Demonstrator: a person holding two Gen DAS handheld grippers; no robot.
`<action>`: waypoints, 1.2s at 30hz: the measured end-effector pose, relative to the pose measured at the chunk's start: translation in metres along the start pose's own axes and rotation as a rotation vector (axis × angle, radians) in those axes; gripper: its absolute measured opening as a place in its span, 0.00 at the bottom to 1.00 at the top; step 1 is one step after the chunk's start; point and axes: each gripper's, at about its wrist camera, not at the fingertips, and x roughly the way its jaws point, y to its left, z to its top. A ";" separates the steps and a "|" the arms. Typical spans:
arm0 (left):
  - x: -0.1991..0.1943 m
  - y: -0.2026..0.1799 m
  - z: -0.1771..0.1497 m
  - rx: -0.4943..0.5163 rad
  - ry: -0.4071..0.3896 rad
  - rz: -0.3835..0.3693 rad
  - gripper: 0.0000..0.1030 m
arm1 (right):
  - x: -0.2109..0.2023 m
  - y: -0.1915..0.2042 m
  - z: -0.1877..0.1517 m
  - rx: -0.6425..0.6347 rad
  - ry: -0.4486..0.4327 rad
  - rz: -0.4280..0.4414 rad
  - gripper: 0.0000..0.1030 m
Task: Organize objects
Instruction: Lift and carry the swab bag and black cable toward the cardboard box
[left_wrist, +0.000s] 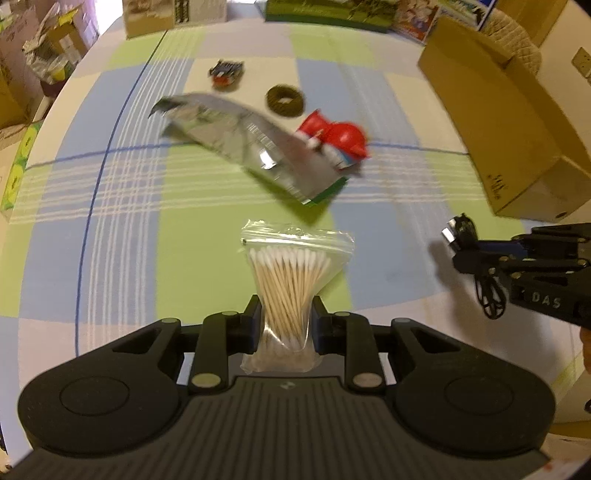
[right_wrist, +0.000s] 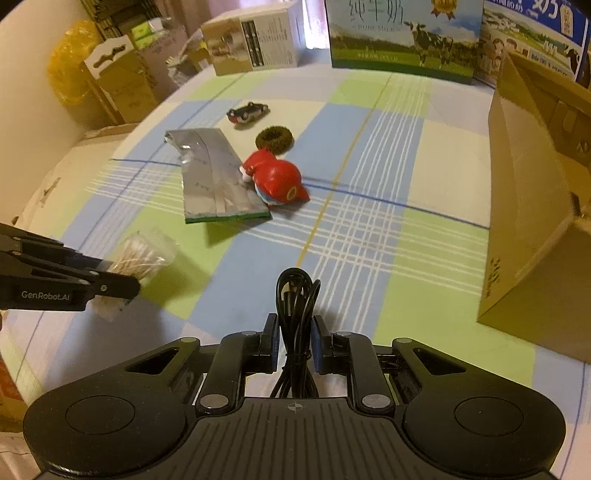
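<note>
Two tools are carrying loads above the tabletop (right_wrist: 369, 221): the left tool (left_wrist: 284, 310) is pinching a bag of swabs (left_wrist: 293, 273) at its waist, the sticks running lengthwise away from the camera, and the right tool (right_wrist: 294, 332) is gripping a coiled cable (right_wrist: 297, 306), its loop poking out past the fingertips. The relation that matters is the carton (right_wrist: 532, 221), which is standing along the tabletop's right edge with its opening seeming to face up. It is lying to the right of both tools, and the right tool is the nearer one, with the carton's near corner just ahead and to its right; the left tool is sitting farther toward the left edge, with the right tool (left_wrist: 458, 245) between it and the carton (left_wrist: 498, 122). So the cable probably ought to be going in first, by a swing to the right and over the rim. Toward the middle, a foil pouch (right_wrist: 210, 177), a red figure (right_wrist: 275, 181), a hair tie (right_wrist: 274, 139) and a toy car (right_wrist: 246, 111) are waiting.
</note>
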 end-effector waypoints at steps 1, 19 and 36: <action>-0.004 -0.005 0.002 0.002 -0.011 -0.002 0.21 | -0.004 -0.002 0.000 -0.003 -0.006 0.006 0.13; -0.052 -0.113 0.050 0.062 -0.206 -0.064 0.21 | -0.101 -0.055 0.000 0.009 -0.194 0.077 0.13; -0.056 -0.218 0.096 0.182 -0.288 -0.126 0.21 | -0.180 -0.150 -0.005 0.123 -0.356 0.018 0.13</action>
